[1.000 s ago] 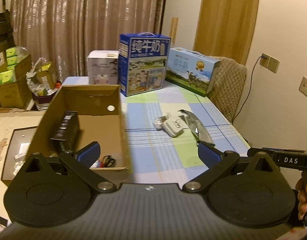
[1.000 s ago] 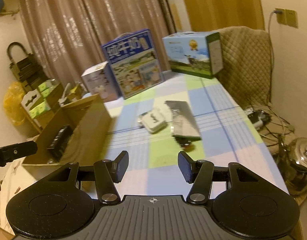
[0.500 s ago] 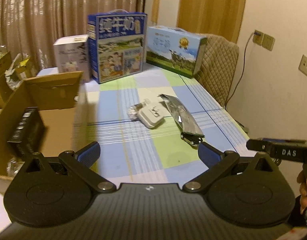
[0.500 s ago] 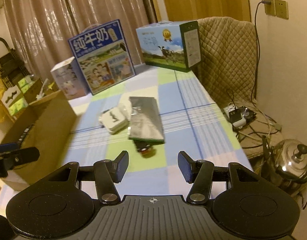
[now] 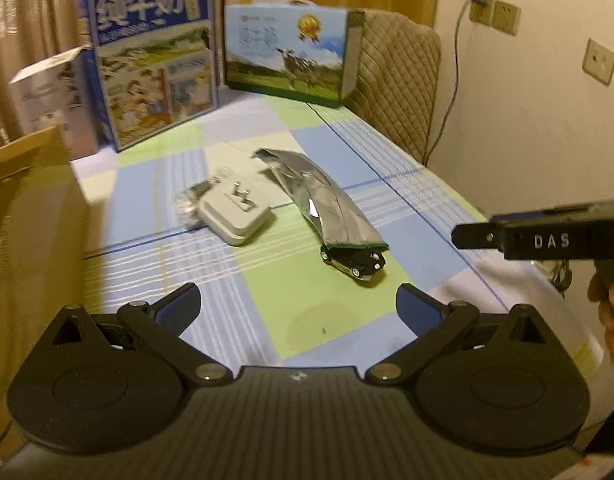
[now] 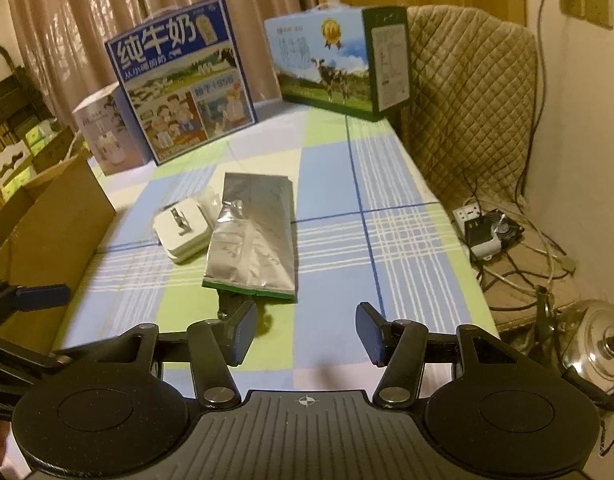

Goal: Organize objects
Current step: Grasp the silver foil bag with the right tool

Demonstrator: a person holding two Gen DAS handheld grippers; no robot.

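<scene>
Small black toy car [image 5: 355,261] on a green square of the checked blue, green and white tablecloth [image 5: 267,304], its rear tucked under the near end of a flat silver foil pouch [image 5: 327,204] with a green bottom edge. Just left of the pouch, touching or nearly so, a white square plug adapter [image 5: 235,216] with folded metal prongs on top, and a crumpled clear plastic wrapper [image 5: 187,204] against its far side. In the right wrist view, only partly seen past the left fingertip, below the pouch's edge.

Left gripper [image 5: 298,307] low over the near part of the cloth, blue-padded jaws spread wide, nothing between them. Right gripper [image 6: 305,332] likewise parted about halfway and empty, aimed at the pouch's near end.

Brown cardboard box [image 6: 55,220] along the left table edge. At the far end, a tall blue milk carton case [image 6: 183,92], a lower blue-and-green cow-print case [image 6: 331,64], a small white box [image 6: 103,132]. Beige quilted chair back [image 6: 467,100] to the right; steel kettle [image 6: 599,344] and power strip [image 6: 473,220] on the floor.
</scene>
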